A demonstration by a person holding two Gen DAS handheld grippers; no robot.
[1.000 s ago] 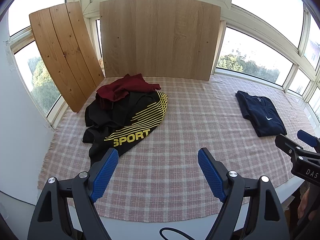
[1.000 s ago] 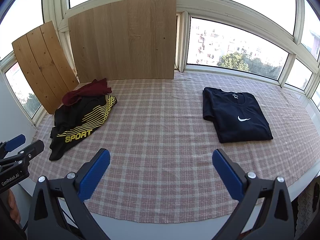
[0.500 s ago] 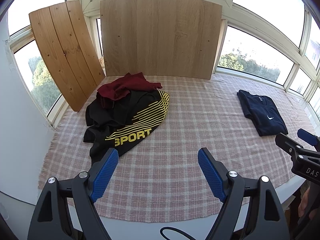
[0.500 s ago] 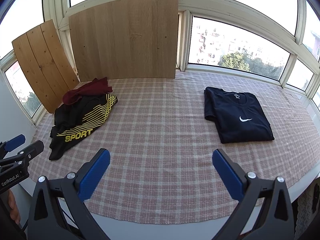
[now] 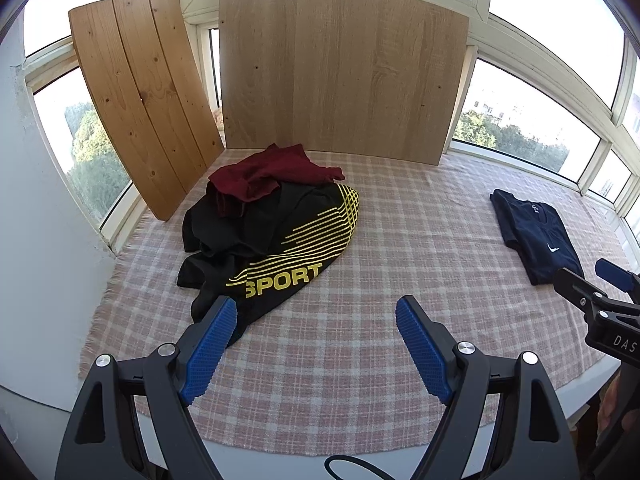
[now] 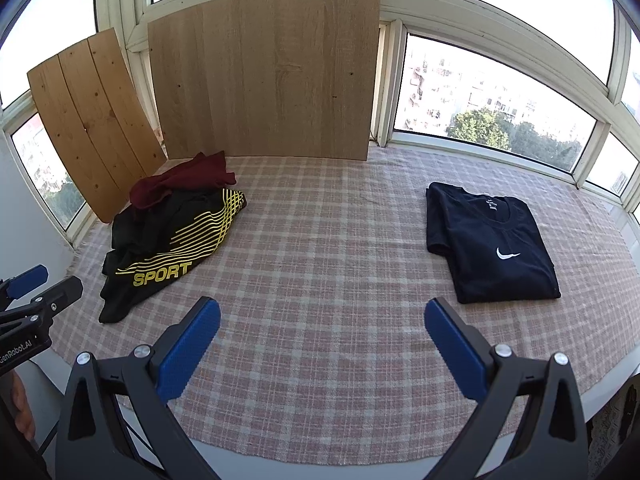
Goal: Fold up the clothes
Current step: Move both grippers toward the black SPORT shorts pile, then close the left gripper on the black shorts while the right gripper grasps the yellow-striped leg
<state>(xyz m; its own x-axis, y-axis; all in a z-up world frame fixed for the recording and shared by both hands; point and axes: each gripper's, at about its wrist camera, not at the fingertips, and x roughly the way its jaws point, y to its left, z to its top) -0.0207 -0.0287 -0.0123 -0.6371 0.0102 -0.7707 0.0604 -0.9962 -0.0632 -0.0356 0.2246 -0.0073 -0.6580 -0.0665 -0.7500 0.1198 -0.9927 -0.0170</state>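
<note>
Left gripper [image 5: 316, 344]: jaws spread wide, holding nothing; it hangs over the near edge of the table, with the blue pad of its left finger [image 5: 208, 350] overlapping the hem of the black shirt in this view. Whether it touches the fabric cannot be told.

Right gripper [image 6: 322, 346]: jaws likewise apart and empty, poised above bare cloth near the front edge, between the two lots of clothing.

Checked tablecloth [image 6: 328, 248]: pink-and-white, covering the table; its frayed edge lies along the left side.

Black SPORT shirt [image 5: 280, 252]: crumpled on the left half, yellow stripes and lettering uppermost, unfolded. In my judgement, the next garment to be taken.

Maroon garment [image 5: 268, 178]: bunched on the far part of the black shirt, touching it, also unfolded.

Navy T-shirt [image 6: 492, 244]: folded flat on the right half, white logo facing up, well apart from the heap.

Wooden boards [image 5: 340, 72]: two, leaning against the windows behind the heap.

Risk, layers: a pinch on the black hem may catch several folds, so the shirt would lift as a wad.

Risk, passenger: the maroon garment could be dragged along and drop off the left edge.

Risk, cloth: a low pinch could snag the tablecloth and shift the folded shirt.
</note>
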